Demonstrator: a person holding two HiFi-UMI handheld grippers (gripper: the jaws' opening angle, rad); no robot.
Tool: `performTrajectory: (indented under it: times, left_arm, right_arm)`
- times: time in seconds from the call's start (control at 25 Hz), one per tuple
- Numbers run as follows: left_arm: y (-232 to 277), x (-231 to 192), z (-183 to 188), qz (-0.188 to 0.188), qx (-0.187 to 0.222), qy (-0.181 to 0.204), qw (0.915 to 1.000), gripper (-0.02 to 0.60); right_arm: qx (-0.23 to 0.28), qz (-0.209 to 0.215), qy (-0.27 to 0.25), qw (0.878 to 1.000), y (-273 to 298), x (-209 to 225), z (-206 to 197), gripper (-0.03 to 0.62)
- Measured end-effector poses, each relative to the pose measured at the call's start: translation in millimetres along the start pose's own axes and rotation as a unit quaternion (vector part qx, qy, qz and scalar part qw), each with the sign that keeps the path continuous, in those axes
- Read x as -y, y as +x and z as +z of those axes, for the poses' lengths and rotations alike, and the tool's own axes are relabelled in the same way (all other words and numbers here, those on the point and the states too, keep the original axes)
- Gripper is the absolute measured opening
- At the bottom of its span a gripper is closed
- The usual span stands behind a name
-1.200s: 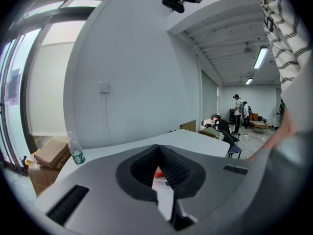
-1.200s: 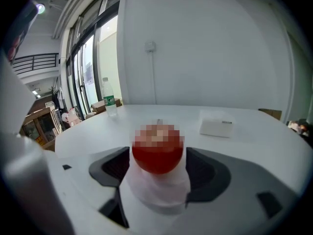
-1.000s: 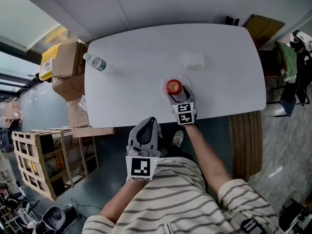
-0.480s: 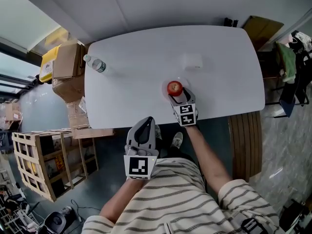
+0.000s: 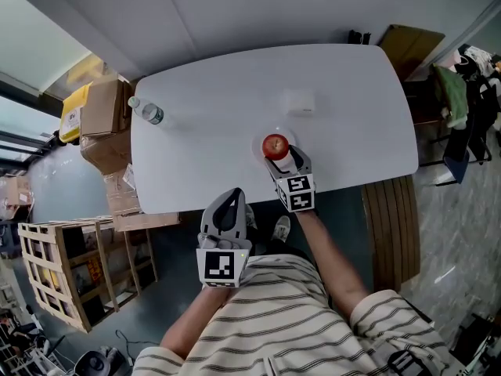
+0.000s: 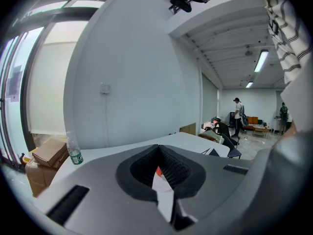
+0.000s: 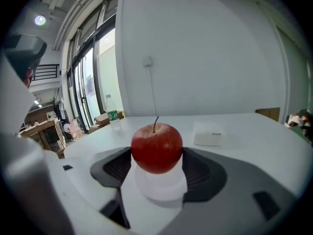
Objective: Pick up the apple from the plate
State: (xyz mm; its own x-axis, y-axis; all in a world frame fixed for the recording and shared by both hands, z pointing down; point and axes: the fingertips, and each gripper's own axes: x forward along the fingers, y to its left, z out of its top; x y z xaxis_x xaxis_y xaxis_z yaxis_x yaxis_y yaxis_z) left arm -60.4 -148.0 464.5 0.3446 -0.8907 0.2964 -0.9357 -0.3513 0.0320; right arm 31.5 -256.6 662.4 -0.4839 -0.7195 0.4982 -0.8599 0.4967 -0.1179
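I see a red apple, whitish see-through plate, white table. Left gripper and right gripper grey, black-and-white square markers. Shirt white, dark stripes. Bottle green label. Cardboard boxes brown.

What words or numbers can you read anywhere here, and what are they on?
No text can be read.
Water bottle label: too small to read.
White box print: too blurred.
Marker cubes: black-and-white patterns, no words.
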Motion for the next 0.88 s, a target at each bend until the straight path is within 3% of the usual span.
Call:
performTrajectory:
  times: [0.56,0.88]
  left_arm:
    - [1,3,4,-0.005,0.016,-0.002,0.9999,0.005]
    - [-1,4,3,-0.007,0.01,-0.008,0.9999,0.005]
  right_arm:
    - [0.072,-0.003,0.01,0.997,-60,-16,65,0.341]
    - [0.086,-0.009,0.014,0.996,-84,-27,92,0.342]
